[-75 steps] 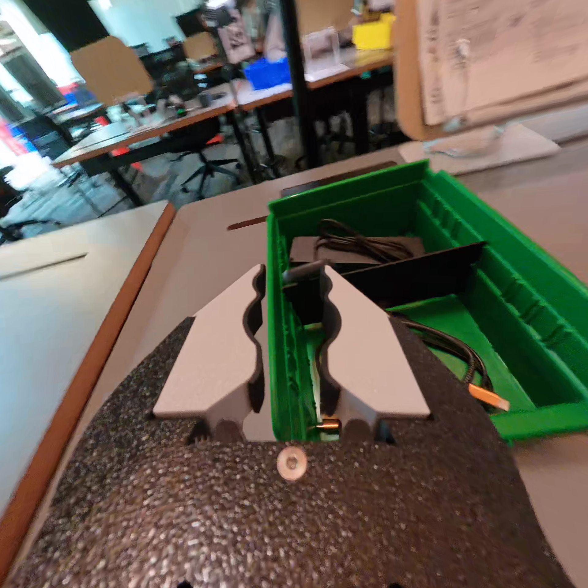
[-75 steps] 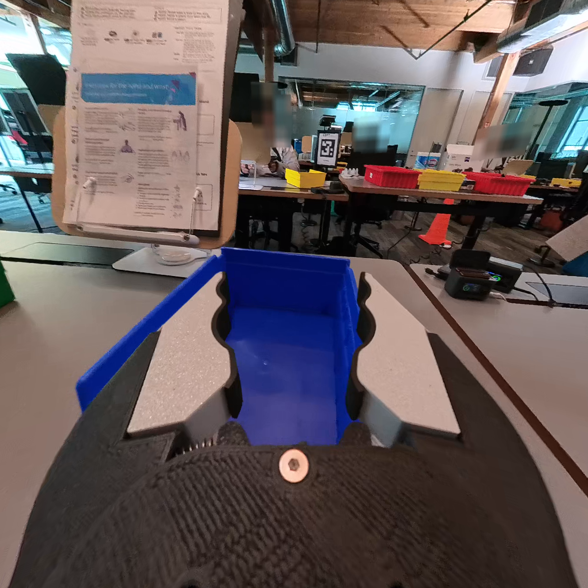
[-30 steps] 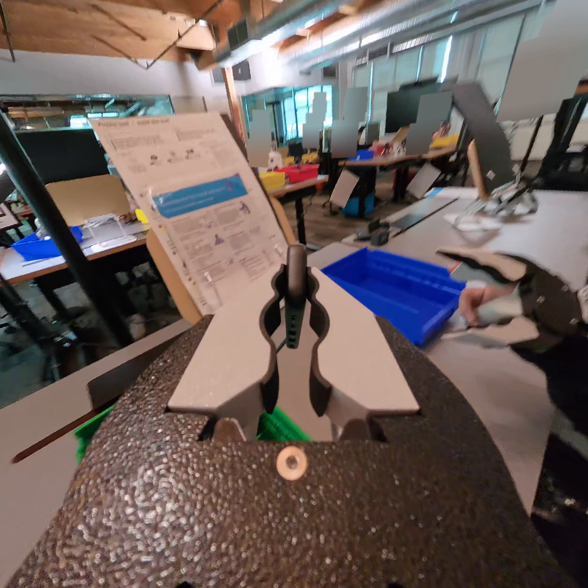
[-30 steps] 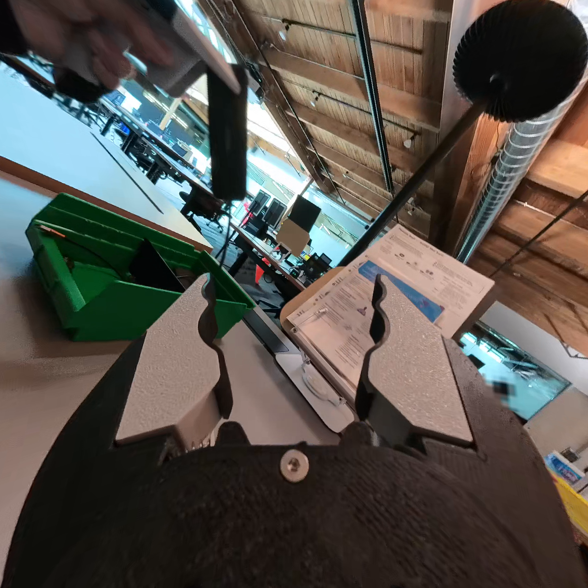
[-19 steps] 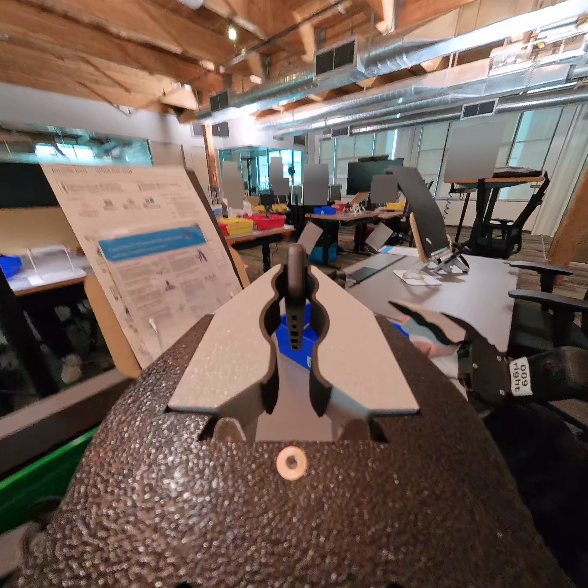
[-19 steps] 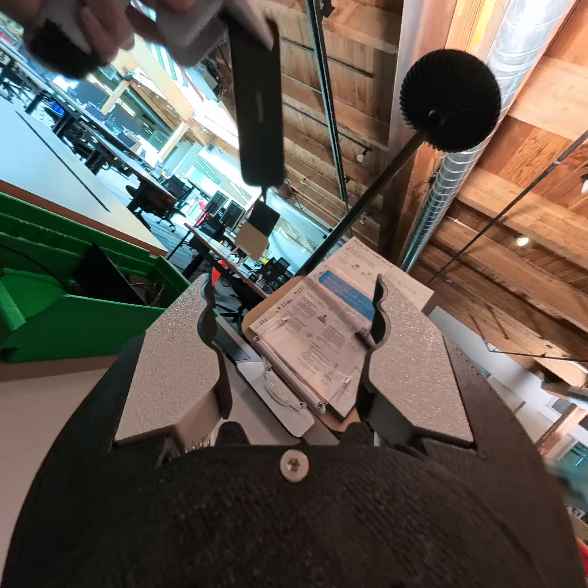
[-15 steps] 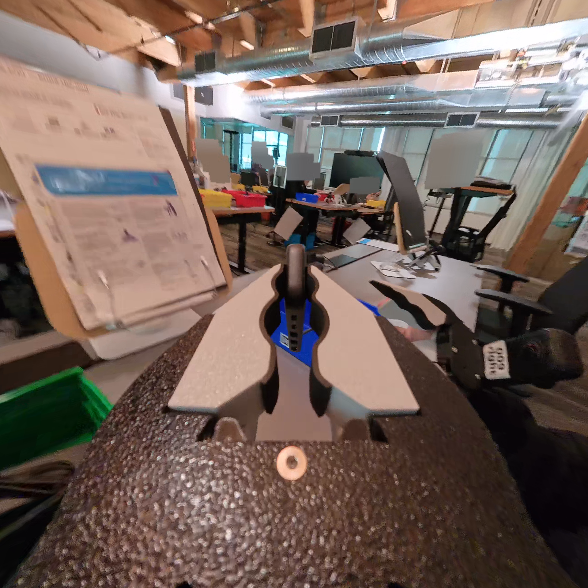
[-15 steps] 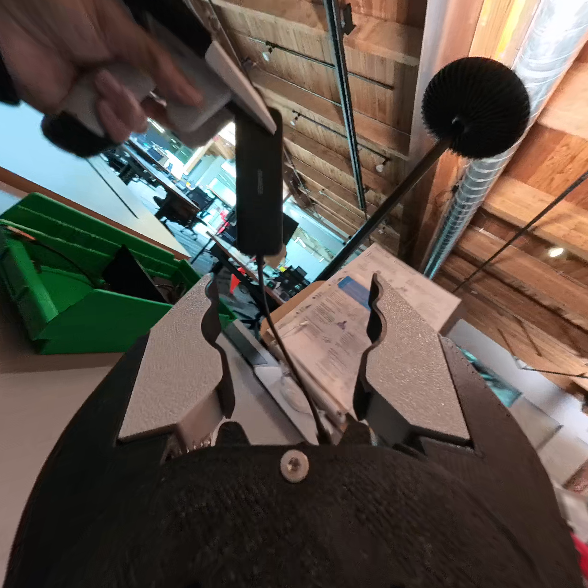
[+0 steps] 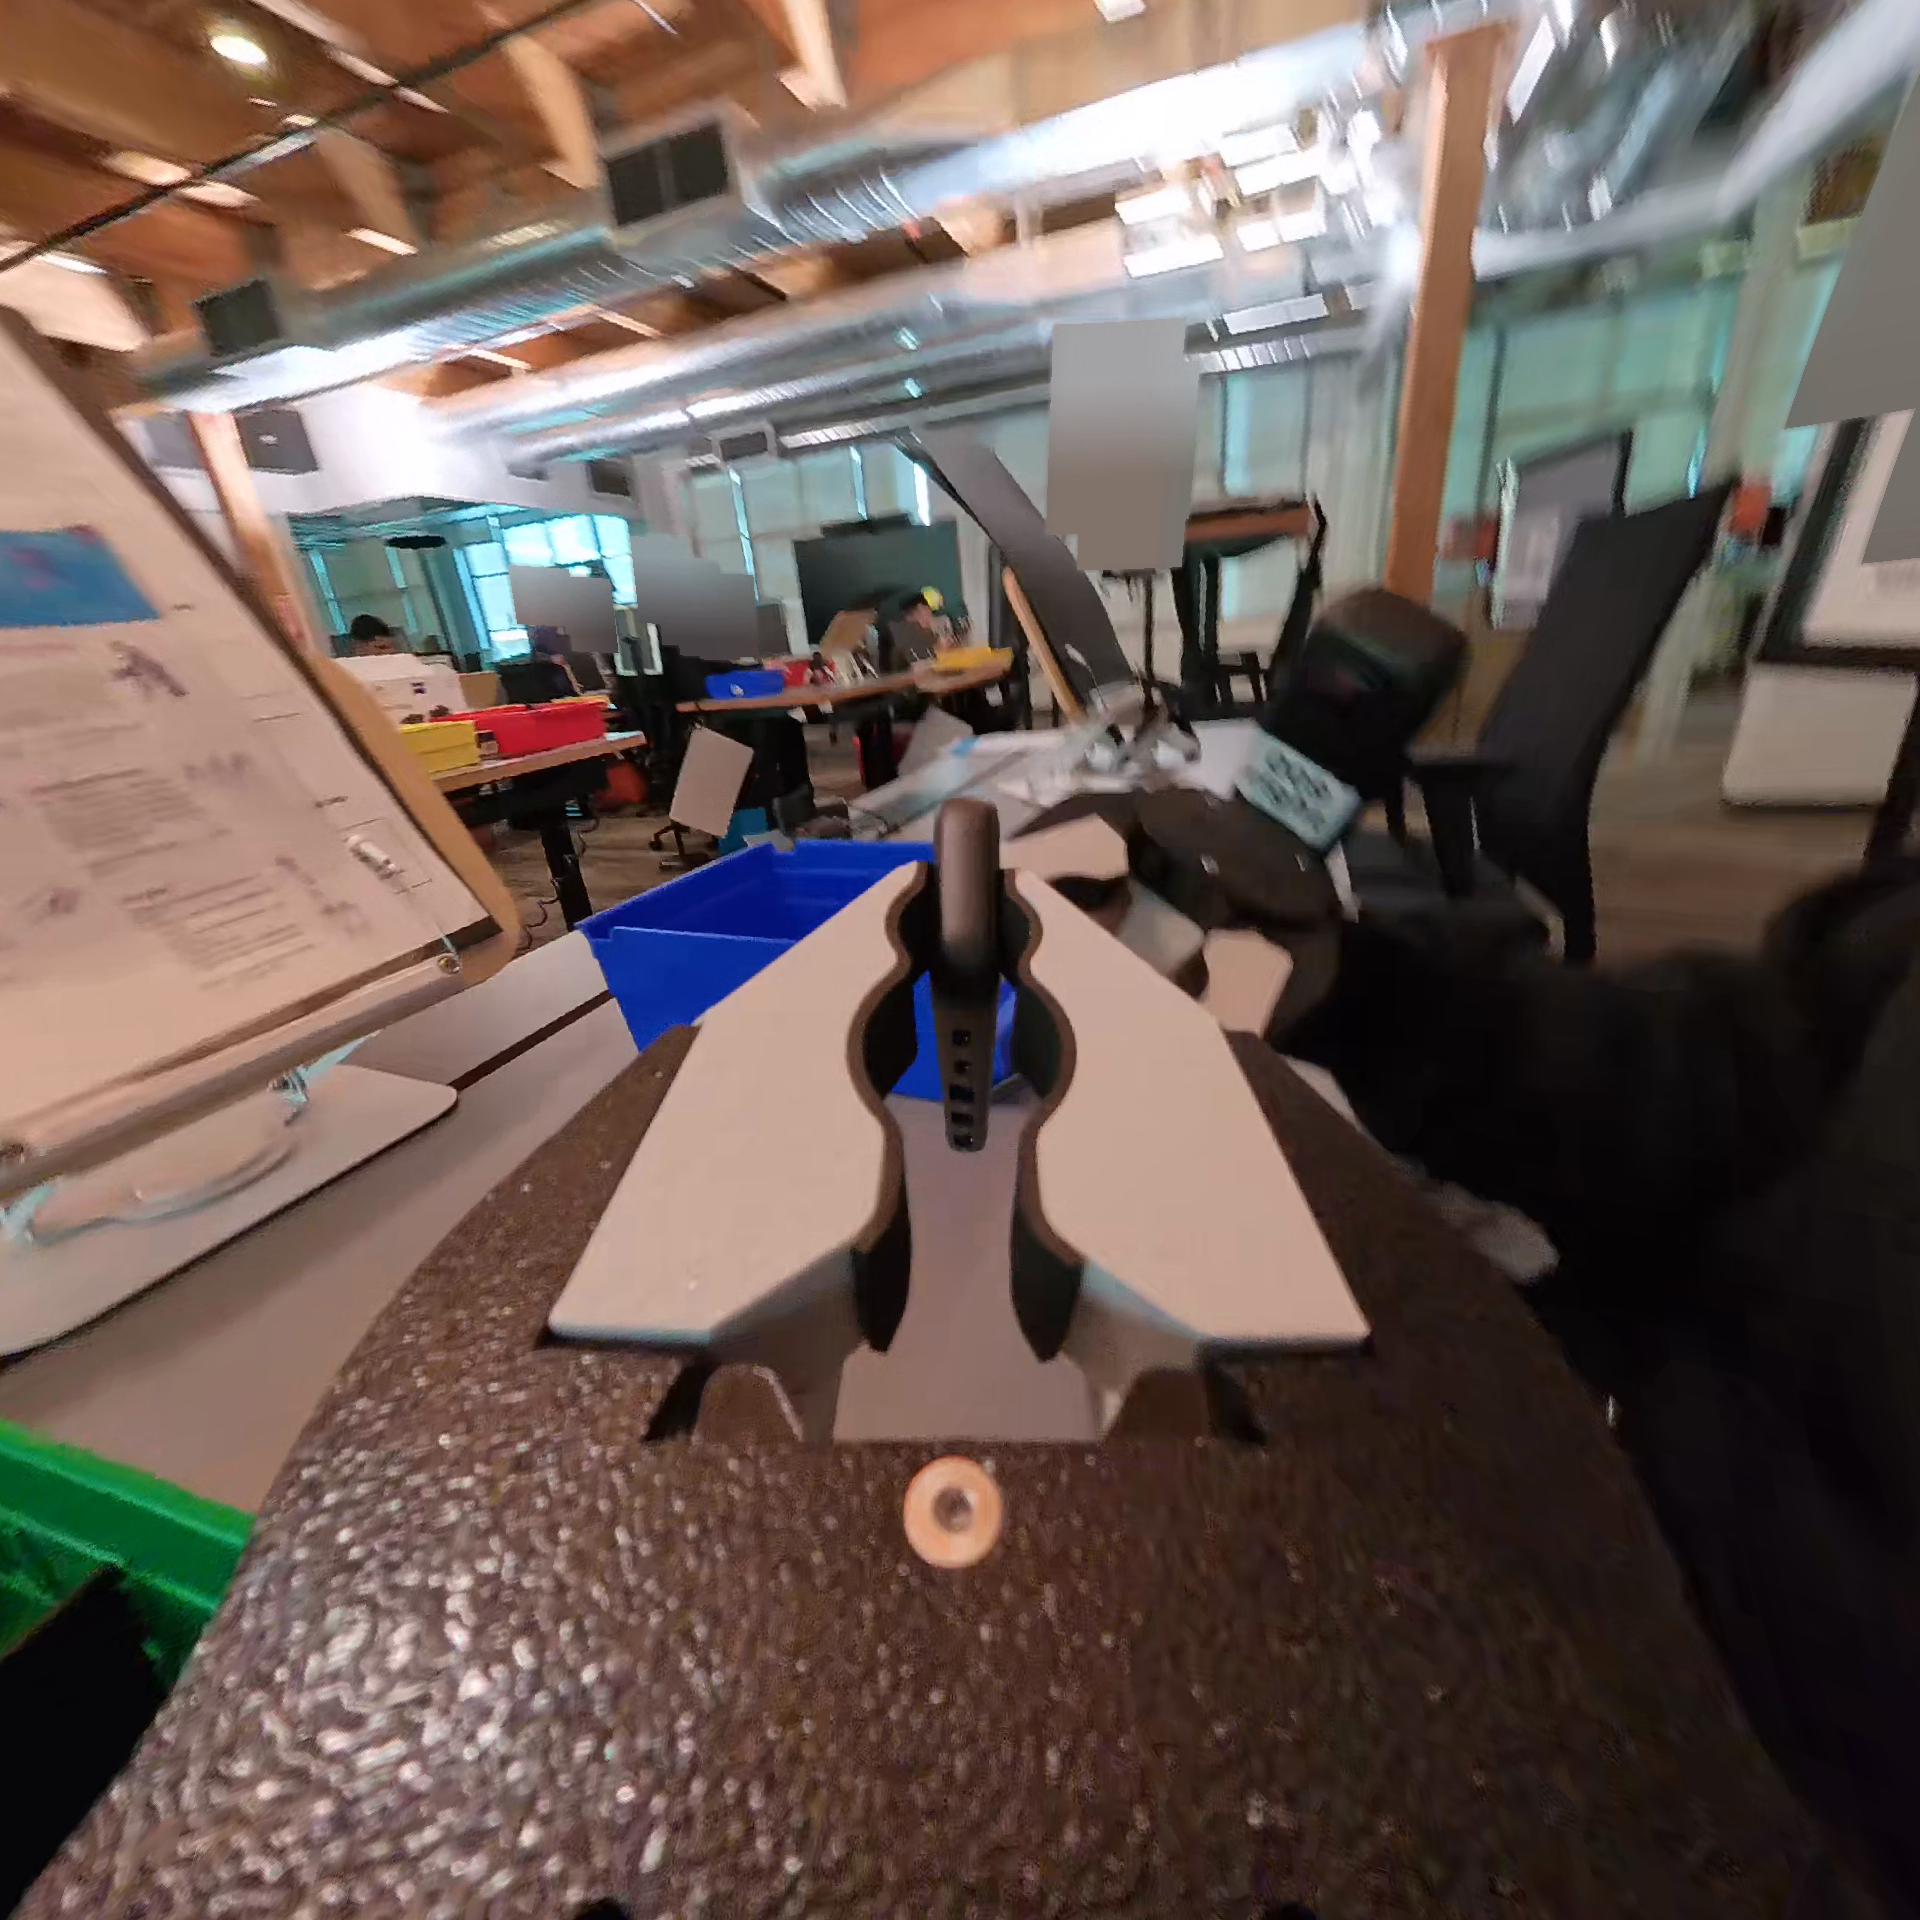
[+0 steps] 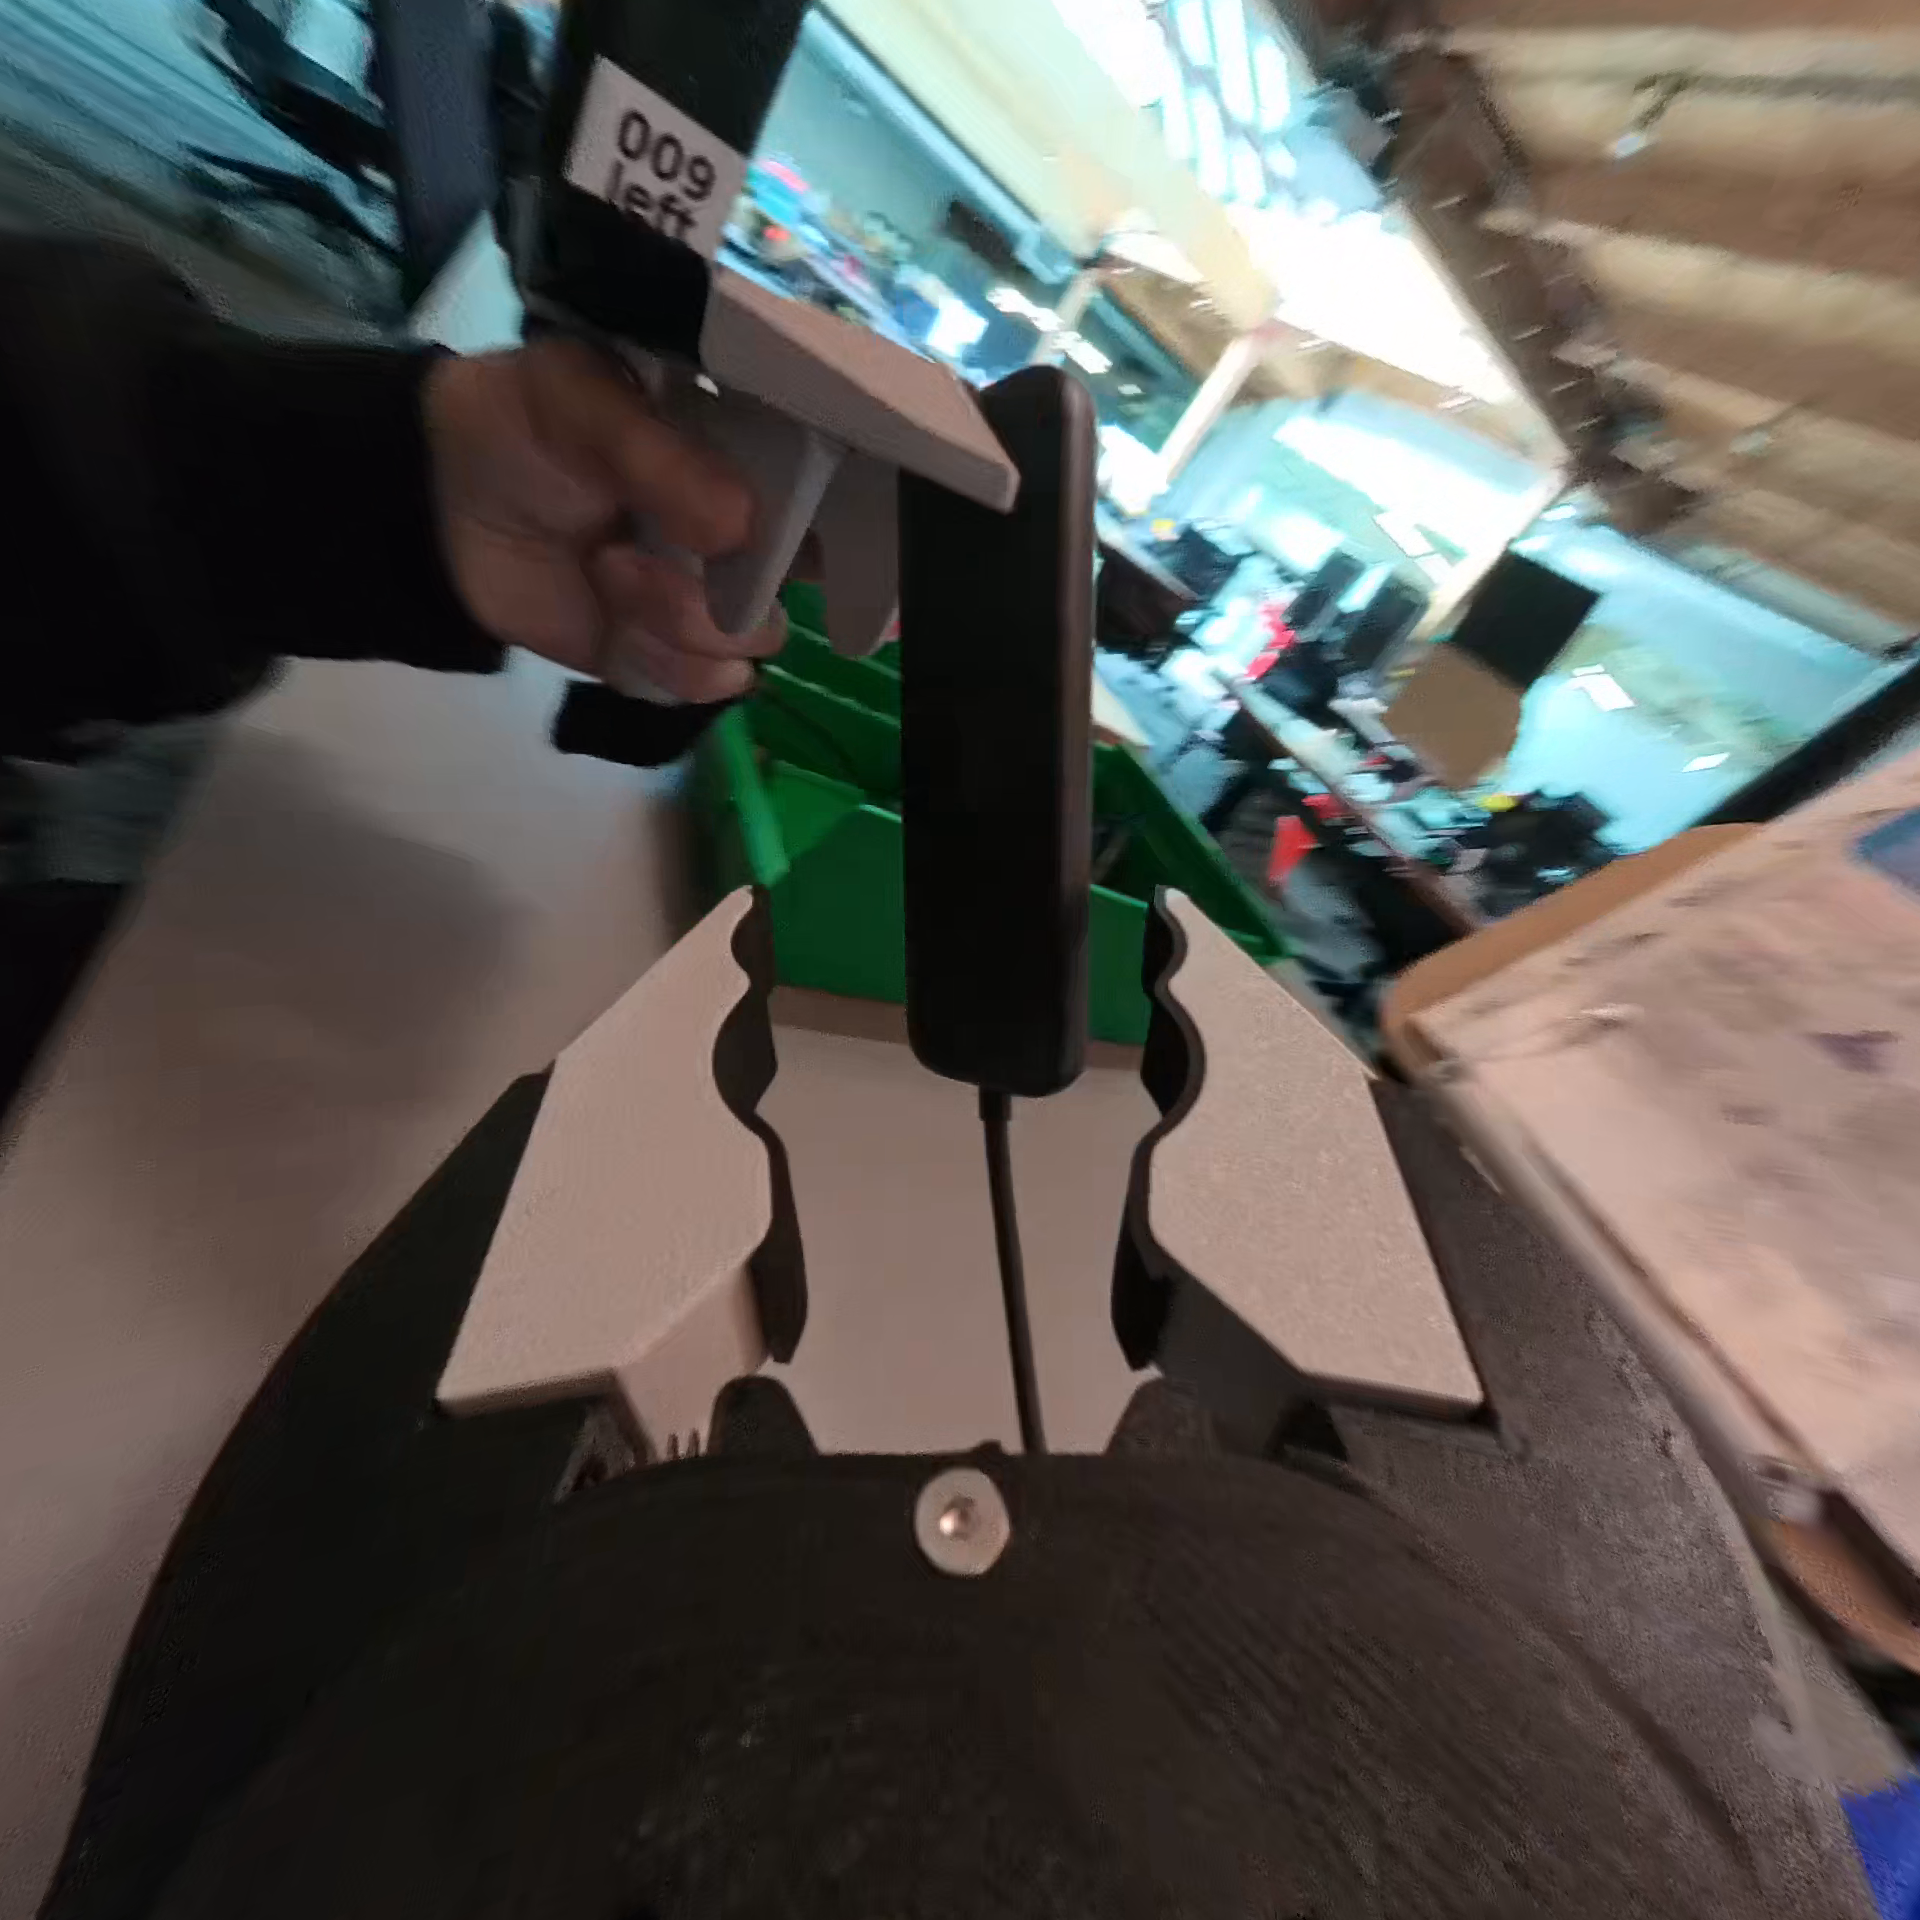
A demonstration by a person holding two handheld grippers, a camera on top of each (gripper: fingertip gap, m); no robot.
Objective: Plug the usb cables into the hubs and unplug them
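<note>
Black hub between left tongs

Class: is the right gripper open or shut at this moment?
Open. The right gripper has its fingers spread wide, with the black hub hanging between them untouched.

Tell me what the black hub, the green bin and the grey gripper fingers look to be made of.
Slim black hub: likely matte plastic, with an even dull sheen and rounded moulded ends. Green bin: moulded plastic, glossy, with ribbed walls. Flat grey fingers of the right gripper: probably printed plastic, given the fine grainy matte surface.
</note>
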